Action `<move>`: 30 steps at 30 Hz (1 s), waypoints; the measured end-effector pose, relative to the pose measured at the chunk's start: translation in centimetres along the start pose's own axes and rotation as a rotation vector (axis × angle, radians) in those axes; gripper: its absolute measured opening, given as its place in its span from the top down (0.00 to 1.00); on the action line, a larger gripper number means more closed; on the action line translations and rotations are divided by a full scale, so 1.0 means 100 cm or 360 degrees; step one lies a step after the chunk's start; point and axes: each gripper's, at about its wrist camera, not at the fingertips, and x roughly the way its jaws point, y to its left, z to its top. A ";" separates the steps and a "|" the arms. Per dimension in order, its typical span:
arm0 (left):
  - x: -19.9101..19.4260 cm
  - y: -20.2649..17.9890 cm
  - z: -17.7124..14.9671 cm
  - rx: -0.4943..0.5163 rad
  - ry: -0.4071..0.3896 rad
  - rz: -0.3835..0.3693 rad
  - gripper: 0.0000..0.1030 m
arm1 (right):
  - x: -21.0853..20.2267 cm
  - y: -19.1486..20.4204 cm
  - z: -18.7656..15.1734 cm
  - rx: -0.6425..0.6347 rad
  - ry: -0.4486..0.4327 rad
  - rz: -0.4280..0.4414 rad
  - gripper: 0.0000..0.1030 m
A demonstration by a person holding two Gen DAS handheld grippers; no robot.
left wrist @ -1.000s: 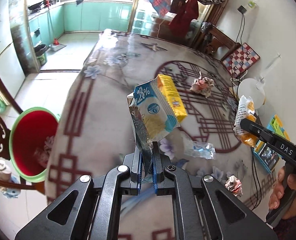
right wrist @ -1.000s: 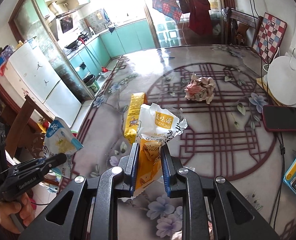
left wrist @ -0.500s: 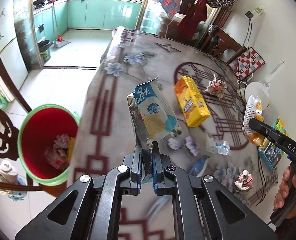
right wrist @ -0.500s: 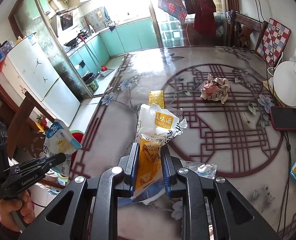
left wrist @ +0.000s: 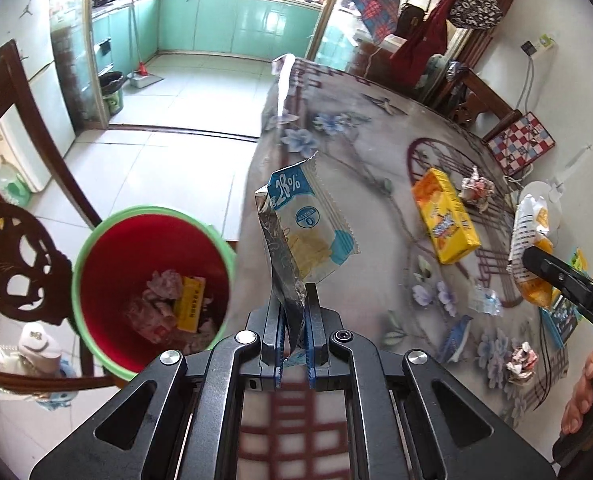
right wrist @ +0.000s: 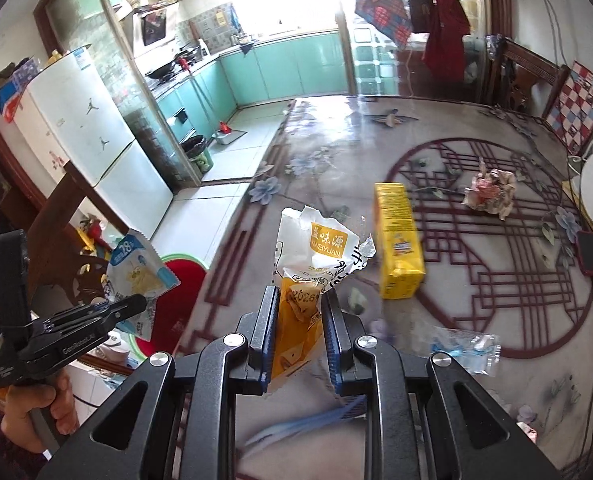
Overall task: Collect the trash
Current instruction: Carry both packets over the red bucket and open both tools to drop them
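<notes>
So both pieces of trash are being carried at once here, which is pretty clearly why each one is pinched low by a corner and left sticking up: nothing drags across the table (left wrist: 336,128) that way. The blue-and-white wrapper (left wrist: 308,228) is clamped hard in the left gripper (left wrist: 295,320), jaws squeezed right down on its foil edge at the lower middle of the left wrist frame, and it is held just past the table's edge. The red bin with the green rim (left wrist: 96,248) sits on the floor at the lower left of that frame, with crumpled paper and a yellow pack already inside, so the wrapper is probably meant to be let go over it next. The white-and-orange snack bag (right wrist: 316,248) is gripped in the right gripper (right wrist: 298,320), jaws closed on its orange lower part, and it is held over the table in the middle of the right wrist frame. Left on the table are the yellow box (right wrist: 398,248), a crumpled paper wad (right wrist: 490,192) to the right of it, and a clear plastic scrap (right wrist: 464,346) at the lower right, so plenty is still to be collected.
</notes>
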 end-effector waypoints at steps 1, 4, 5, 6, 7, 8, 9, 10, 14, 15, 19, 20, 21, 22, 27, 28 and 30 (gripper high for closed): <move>0.001 0.007 0.001 -0.0011 0.0001 0.0014 0.93 | 0.004 0.008 0.001 -0.0017 0.0006 0.0012 0.82; 0.006 0.029 0.003 -0.0022 0.0013 0.0066 0.93 | 0.016 0.031 0.005 -0.0068 0.0030 0.0053 0.82; 0.009 0.037 0.003 -0.0021 0.0019 0.0084 0.93 | 0.020 0.038 0.006 -0.0081 0.0039 0.0075 0.82; 0.013 0.045 0.004 -0.0023 0.0035 0.0111 0.93 | 0.026 0.046 0.008 -0.0094 0.0050 0.0102 0.82; 0.017 0.052 0.005 -0.0032 0.0053 0.0127 0.93 | 0.030 0.052 0.010 -0.0103 0.0057 0.0118 0.82; 0.020 0.061 0.005 -0.0050 0.0068 0.0138 0.93 | 0.035 0.060 0.012 -0.0117 0.0066 0.0133 0.82; 0.023 0.069 0.006 -0.0070 0.0077 0.0148 0.93 | 0.041 0.068 0.014 -0.0135 0.0077 0.0148 0.82; 0.026 0.074 0.007 -0.0084 0.0088 0.0160 0.93 | 0.046 0.075 0.015 -0.0151 0.0090 0.0157 0.82; 0.038 0.097 0.007 -0.0136 0.0132 0.0189 0.93 | 0.070 0.105 0.019 -0.0215 0.0155 0.0206 0.82; 0.042 0.102 0.007 -0.0150 0.0151 0.0189 0.93 | 0.076 0.112 0.020 -0.0221 0.0165 0.0222 0.82; 0.055 0.116 0.007 -0.0162 0.0199 0.0203 0.93 | 0.094 0.136 0.021 -0.0237 0.0194 0.0298 0.82; 0.059 0.118 0.007 -0.0161 0.0208 0.0207 0.93 | 0.099 0.141 0.022 -0.0242 0.0207 0.0316 0.82; 0.063 0.121 0.007 -0.0161 0.0222 0.0212 0.93 | 0.104 0.145 0.022 -0.0244 0.0219 0.0336 0.82; 0.069 0.124 0.006 -0.0165 0.0245 0.0219 0.93 | 0.109 0.150 0.022 -0.0245 0.0235 0.0355 0.82; 0.089 0.138 0.005 -0.0200 0.0325 0.0241 0.92 | 0.129 0.163 0.020 -0.0282 0.0303 0.0424 0.82; 0.093 0.141 0.006 -0.0213 0.0345 0.0238 0.92 | 0.131 0.163 0.020 -0.0282 0.0315 0.0443 0.82; 0.096 0.146 0.006 -0.0252 0.0366 0.0260 0.84 | 0.141 0.165 0.020 -0.0287 0.0357 0.0485 0.82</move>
